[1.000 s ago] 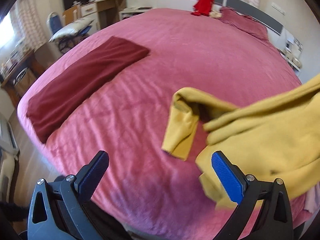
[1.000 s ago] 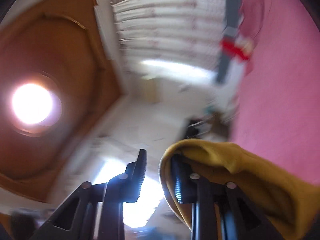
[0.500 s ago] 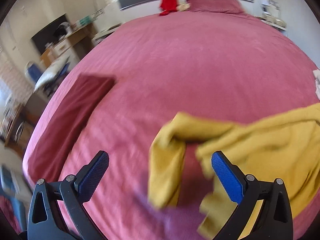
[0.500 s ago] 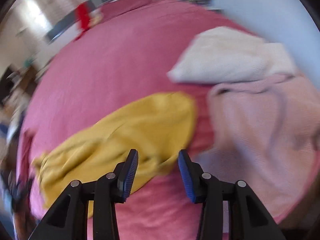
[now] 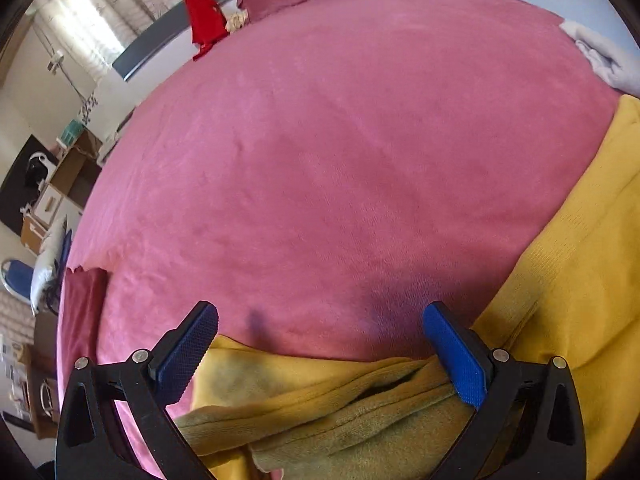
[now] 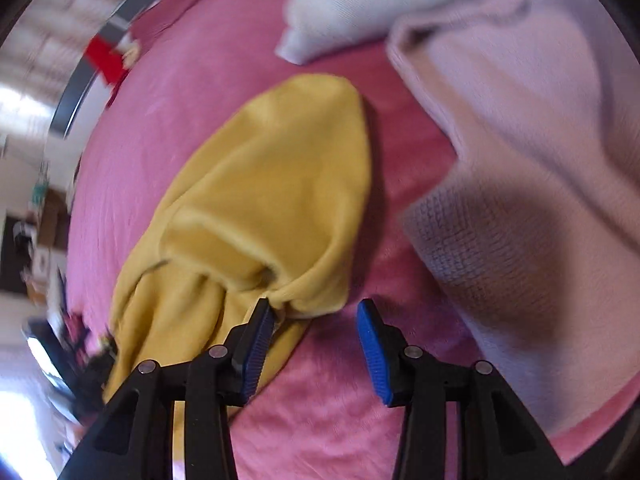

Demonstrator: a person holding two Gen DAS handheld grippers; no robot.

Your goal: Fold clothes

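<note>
yellow garment: I am seeing mustard yellow, plain, with a duller olive cast on the bunched folds.
bed cover: I am looking at plain rose pink across the whole bed.
folded cloth: it is showing dark maroon, plain.
left gripper: I am seeing black arms with bright blue ribbed pads.
right gripper: it is showing the same black frame and blue pads.
pale garment: I am seeing light pink-lilac with a waffle knit texture.
white cloth: it is looking plain off-white.
red garment: it is showing vivid red against a grey headboard.
</note>
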